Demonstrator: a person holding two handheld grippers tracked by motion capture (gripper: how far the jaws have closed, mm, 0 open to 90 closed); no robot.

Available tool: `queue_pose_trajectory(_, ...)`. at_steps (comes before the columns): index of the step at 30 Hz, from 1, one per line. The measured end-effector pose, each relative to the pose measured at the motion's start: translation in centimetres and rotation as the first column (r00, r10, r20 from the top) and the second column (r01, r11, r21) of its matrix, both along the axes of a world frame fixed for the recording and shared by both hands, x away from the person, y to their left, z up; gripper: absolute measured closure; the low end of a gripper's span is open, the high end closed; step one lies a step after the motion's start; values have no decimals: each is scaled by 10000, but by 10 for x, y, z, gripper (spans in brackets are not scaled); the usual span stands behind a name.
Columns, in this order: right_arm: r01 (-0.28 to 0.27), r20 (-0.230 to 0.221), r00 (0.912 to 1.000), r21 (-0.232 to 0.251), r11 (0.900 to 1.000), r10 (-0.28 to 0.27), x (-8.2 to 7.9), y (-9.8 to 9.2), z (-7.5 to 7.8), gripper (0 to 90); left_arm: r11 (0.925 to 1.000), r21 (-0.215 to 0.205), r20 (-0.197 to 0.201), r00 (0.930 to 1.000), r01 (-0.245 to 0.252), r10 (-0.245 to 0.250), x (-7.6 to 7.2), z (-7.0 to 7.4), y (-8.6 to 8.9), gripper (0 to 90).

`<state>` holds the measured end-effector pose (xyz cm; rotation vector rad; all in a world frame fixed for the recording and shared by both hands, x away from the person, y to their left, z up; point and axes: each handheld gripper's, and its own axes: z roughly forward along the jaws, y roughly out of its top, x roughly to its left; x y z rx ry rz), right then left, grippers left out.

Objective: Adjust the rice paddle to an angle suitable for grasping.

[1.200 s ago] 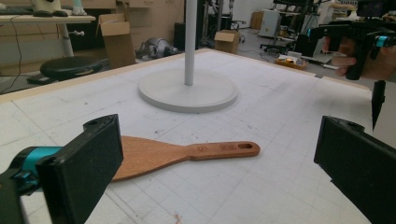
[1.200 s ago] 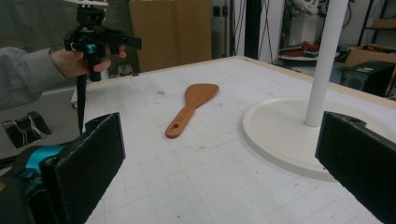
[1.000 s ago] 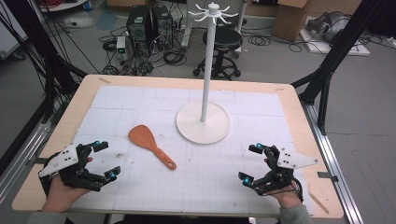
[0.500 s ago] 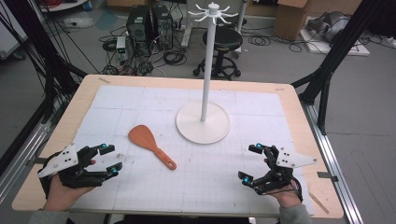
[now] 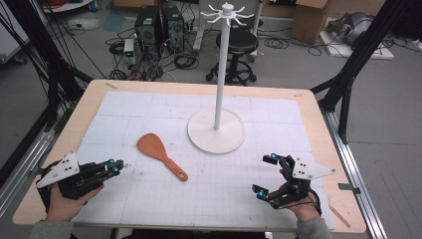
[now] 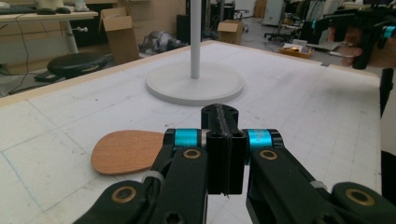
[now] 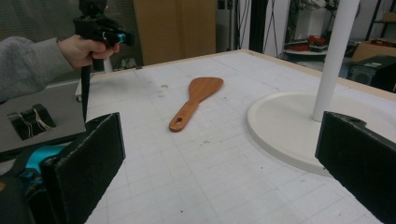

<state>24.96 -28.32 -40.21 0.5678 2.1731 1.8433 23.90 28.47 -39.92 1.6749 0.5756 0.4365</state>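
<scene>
Jaws of the left hand-held gripper [image 5: 115, 165] had just closed on nothing while the right hand-held gripper [image 5: 266, 174] gaped, risking a fumbled grab at the spatula [image 5: 160, 154] lying beside the stand [image 5: 217, 130].

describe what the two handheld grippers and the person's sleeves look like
Both grippers, the left gripper and the right gripper, are black, jointed linkages with cyan bands near the tips and brass-coloured pivot pins. Each carries a pale grey three-cornered plate on top. The jaws end in flat black pads. The person wears grey sleeves.
</scene>
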Motion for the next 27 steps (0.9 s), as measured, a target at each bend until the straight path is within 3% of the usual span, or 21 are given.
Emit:
queue_pose_trajectory(10,-5,-194,9998,-36,10000,4,-2,0,-4,0,9998,162,-37,10000,-65,65,11,0,-3,897)
queue_pose_trajectory(16,35,-240,9997,-57,10000,-37,-1,0,-5,0,9982,599,-223,9997,-68,82,24,5,-14,897)
queue_pose_trajectory(23,7,-285,9996,-107,9999,-11,-1,0,-5,0,9967,807,-314,9995,-71,96,39,13,-25,896)
queue_pose_trajectory(27,63,-187,9998,-8,10000,-63,-1,-1,-5,0,9976,689,-531,9985,-64,101,49,17,-33,896)
